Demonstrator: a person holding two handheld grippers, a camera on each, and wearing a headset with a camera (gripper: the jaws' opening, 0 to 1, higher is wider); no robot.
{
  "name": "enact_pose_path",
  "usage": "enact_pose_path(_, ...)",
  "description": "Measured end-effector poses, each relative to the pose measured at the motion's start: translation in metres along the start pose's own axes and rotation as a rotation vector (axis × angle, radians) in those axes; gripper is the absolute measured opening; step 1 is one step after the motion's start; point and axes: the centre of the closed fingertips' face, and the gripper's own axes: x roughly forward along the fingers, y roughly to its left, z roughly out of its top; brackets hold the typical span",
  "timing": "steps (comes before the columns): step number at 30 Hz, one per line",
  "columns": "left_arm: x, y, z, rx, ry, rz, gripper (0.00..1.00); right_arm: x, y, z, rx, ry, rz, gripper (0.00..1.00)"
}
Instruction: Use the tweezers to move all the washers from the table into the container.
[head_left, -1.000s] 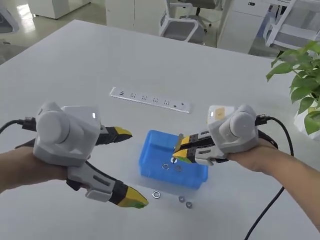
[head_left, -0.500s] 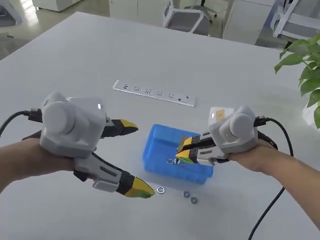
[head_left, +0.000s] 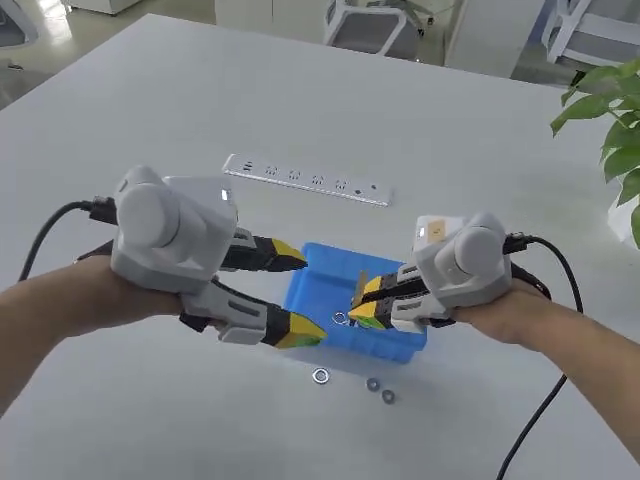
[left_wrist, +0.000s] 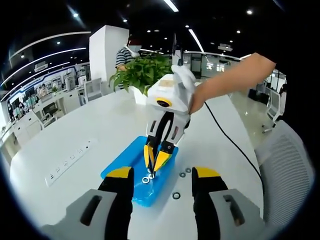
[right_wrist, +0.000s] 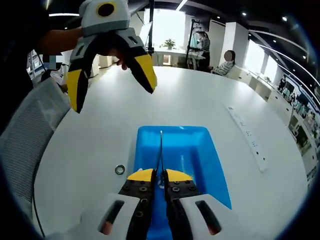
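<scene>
I'm likely unloading over the blue plastic container (head_left: 322, 272), right gripper (head_left: 362, 305) clamping thin metal tweezers (right_wrist: 160, 147), left gripper (head_left: 303, 297) gaping empty; small silver washers (head_left: 320, 376) need pinching next.

Head looks down; opposed gripper views share container (head_left: 335, 275).

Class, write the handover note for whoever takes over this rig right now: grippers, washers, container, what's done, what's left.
Left gripper: open, holding nothing, at the near left corner of the blue plastic container.
Right gripper: shut on the thin metal tweezers, tips over the container.
Done: one silver washer is at the tweezer tips, over the container; I cannot tell whether it is released.
Left: three small metal washers lie on the white table in front of the container.
</scene>
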Motion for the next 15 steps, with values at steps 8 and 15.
enact_pose_path(8, 0.016, 0.010, 0.013, 0.054, -0.001, -0.011, 0.34, 0.001, 0.002, 0.000, -0.008, 0.004, 0.004, 0.08)
enact_pose_path(15, 0.029, 0.013, 0.016, 0.101, 0.015, -0.035, 0.27, 0.002, 0.002, 0.000, -0.016, 0.008, 0.006, 0.08)
